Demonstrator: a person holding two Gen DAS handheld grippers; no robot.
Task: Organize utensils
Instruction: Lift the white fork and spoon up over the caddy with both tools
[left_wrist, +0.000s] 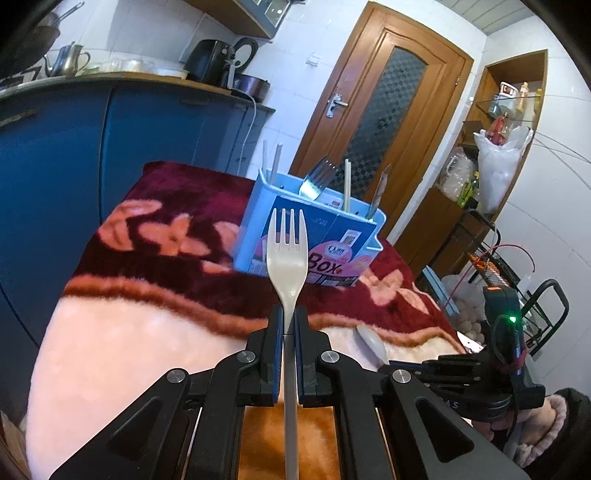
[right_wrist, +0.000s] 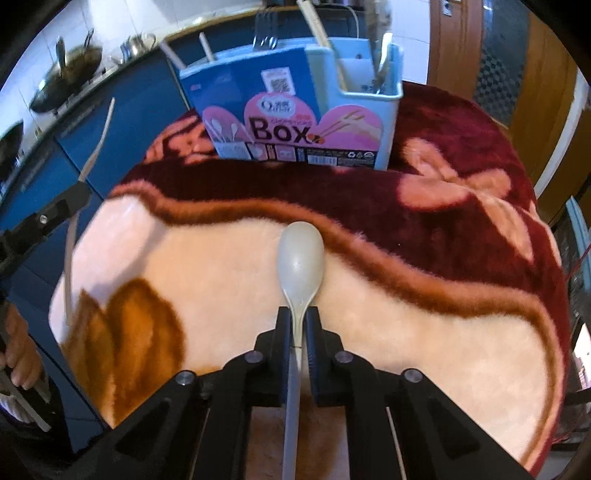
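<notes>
left hand-held gripper (left_wrist: 289, 325) pinches a pale plastic fork (left_wrist: 287, 251), right hand-held gripper (right_wrist: 299, 325) pinches a matching spoon (right_wrist: 301, 258).

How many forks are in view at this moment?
2. A white plastic fork is clamped in the left claw; a metal fork stands tines-up in the blue utensil holder. Others may be hidden inside it.

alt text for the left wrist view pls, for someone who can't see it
The left tool is shut on a white plastic fork, tines up, above a maroon and cream floral blanket. Behind it stands a light blue utensil box holding a metal fork and chopsticks, in a kitchen with blue cabinets.
</notes>
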